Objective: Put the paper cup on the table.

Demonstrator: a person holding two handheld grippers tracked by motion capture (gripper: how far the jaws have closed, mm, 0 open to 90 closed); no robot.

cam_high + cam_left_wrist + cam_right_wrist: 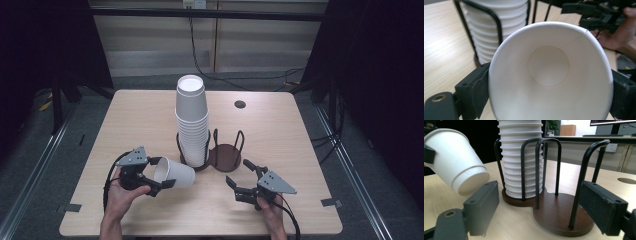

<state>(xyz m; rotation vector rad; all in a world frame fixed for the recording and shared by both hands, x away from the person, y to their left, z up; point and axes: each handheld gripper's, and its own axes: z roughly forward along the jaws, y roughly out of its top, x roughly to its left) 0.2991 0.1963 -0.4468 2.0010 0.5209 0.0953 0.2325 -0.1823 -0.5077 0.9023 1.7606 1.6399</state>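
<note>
White paper cup [174, 173] lies on its side in my left gripper [150, 176], the jaws clamped on its wall near the rim, one on either side. Its long axis runs about level across the table [125, 125]: the mouth opens back toward my left hand [121, 196], the closed base points right, toward my right gripper [240, 176]. In the left gripper view I look straight down into the cup to its round bottom.

Just beyond the cup stands a rack [220, 155] of black wire hoops on a dark wooden double base. Its left bay holds a tall stack [192, 120] of nested white cups; the right bay is bare wood. The base of my cup hangs near the stack's foot, apart from it.

My right gripper sits low over the table before the rack, jaws wide apart, gripping nothing. A round hole [240, 104] sits in the far tabletop.
</note>
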